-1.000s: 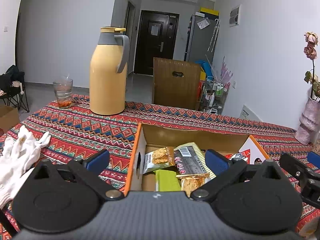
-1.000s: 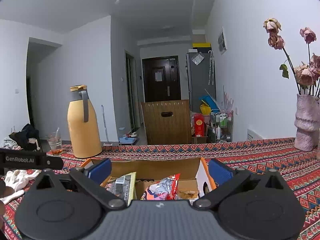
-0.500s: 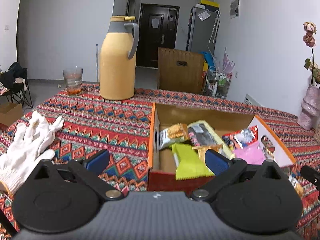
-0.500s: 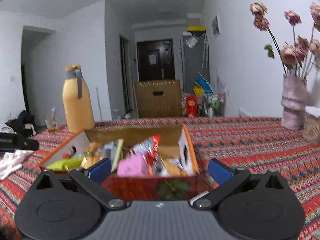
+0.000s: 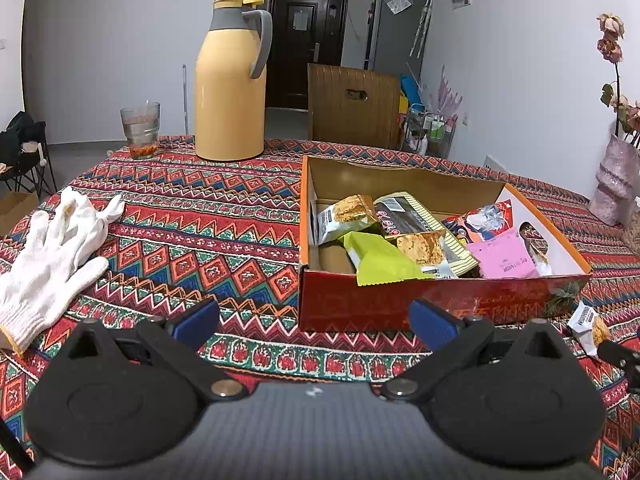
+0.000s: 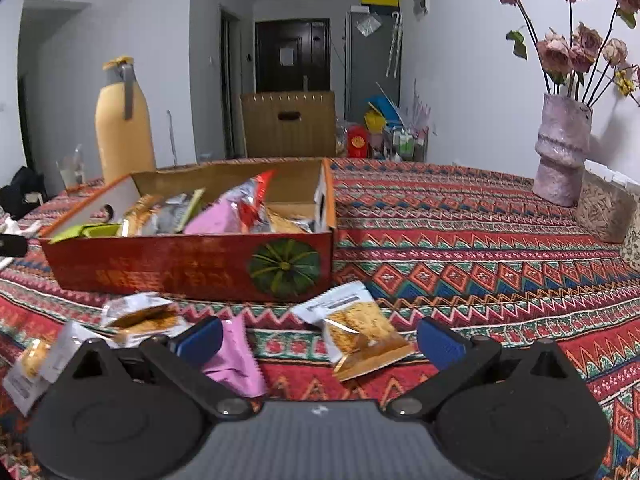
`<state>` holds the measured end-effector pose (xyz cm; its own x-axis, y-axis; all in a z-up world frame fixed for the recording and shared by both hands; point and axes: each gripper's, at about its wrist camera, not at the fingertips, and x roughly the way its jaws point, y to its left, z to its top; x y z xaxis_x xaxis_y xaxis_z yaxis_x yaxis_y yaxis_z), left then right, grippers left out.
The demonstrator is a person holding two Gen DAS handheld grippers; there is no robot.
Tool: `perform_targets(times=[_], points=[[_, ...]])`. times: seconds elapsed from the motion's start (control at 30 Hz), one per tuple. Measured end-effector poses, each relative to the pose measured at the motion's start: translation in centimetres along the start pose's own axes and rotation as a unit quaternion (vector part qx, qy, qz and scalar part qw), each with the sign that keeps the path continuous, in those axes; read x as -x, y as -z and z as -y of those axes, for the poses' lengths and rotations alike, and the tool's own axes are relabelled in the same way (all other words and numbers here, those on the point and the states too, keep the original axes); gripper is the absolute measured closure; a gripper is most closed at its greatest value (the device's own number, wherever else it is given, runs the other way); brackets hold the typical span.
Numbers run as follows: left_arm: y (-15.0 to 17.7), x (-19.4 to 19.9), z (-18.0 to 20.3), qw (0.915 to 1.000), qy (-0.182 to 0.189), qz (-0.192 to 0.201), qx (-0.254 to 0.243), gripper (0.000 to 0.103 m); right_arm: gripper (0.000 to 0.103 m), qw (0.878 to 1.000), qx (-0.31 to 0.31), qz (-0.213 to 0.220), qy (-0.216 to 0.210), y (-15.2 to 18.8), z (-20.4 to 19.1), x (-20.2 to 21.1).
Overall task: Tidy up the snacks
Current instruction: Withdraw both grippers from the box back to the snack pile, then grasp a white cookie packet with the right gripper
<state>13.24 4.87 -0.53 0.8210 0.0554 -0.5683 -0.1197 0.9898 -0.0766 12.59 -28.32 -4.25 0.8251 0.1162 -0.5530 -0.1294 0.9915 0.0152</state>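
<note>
A red and orange cardboard box [image 5: 432, 306] [image 6: 192, 268] on the patterned tablecloth holds several snack packets, among them a green one [image 5: 378, 260] and a pink one [image 5: 506, 260]. Loose packets lie in front of the box: a white and orange cracker packet [image 6: 356, 334], a pink packet [image 6: 236, 356] and two more cracker packets [image 6: 140, 314] at the left. My right gripper [image 6: 320, 340] stands open just above them, empty. My left gripper [image 5: 314, 322] is open and empty, in front of the box's left corner. One loose packet [image 5: 588, 326] lies at its right.
A yellow thermos jug [image 5: 230, 80] and a glass [image 5: 140, 130] stand at the table's far left. White gloves [image 5: 52, 256] lie on the left. A pink vase with dried roses [image 6: 562, 152] and a patterned container [image 6: 604, 208] stand at the right edge. A wooden chair back [image 5: 354, 108] is behind the table.
Both grippers have pulled back from over the box and dropped lower; the box's front wall and the loose packets before it have come into view. Both stay open.
</note>
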Motion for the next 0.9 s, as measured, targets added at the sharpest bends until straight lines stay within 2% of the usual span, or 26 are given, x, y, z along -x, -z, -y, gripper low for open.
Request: perform_targets(times=[0.07,0.17,0.27,0.33,0.4,0.47,0.53,0.63,0.9], points=[[0.0,0.0,0.1,1.0,0.0,-0.002,-0.001,0.0,0.003,1.0,0.005,-0.014,0.008,-0.3,0.6,-0.9],[-0.1,0.0,0.3,1.0,-0.001,-0.007,-0.004,0.0,0.017,0.999,0.016,-0.039,0.002,-0.8,1.3,-2.5],[-0.1,0.0,0.5,0.9999,-0.001,-0.01,-0.007,0.0,0.021,0.998,0.028,-0.055,-0.002,-1.1,1.4,-3.9],[0.0,0.1,0.6,0.9999,-0.001,-0.012,-0.007,0.0,0.029,0.997,0.031,-0.065,-0.003,-1.2,1.5,-5.0],[0.0,0.1,0.6,0.9999,-0.001,-0.015,-0.006,0.0,0.043,0.997,0.024,-0.073,0.003,-1.2,1.8,-6.0],[0.0,0.2,0.6,0.9999,-0.002,-0.015,-0.007,0.0,0.049,0.997,0.011,-0.081,-0.002,-1.2,2.2,-6.6],[0.0,0.3,0.7,0.9998,-0.003,-0.015,-0.009,0.0,0.063,0.997,0.001,-0.077,-0.01,-1.1,2.6,-6.6],[0.1,0.2,0.8,0.9998,-0.003,-0.019,-0.009,0.0,0.064,0.998,-0.01,-0.067,-0.021,-1.1,2.8,-5.7],[0.8,-0.3,1.0,0.999,-0.002,-0.043,-0.011,0.0,0.064,0.998,-0.041,0.01,-0.037,-1.0,1.6,-0.5]])
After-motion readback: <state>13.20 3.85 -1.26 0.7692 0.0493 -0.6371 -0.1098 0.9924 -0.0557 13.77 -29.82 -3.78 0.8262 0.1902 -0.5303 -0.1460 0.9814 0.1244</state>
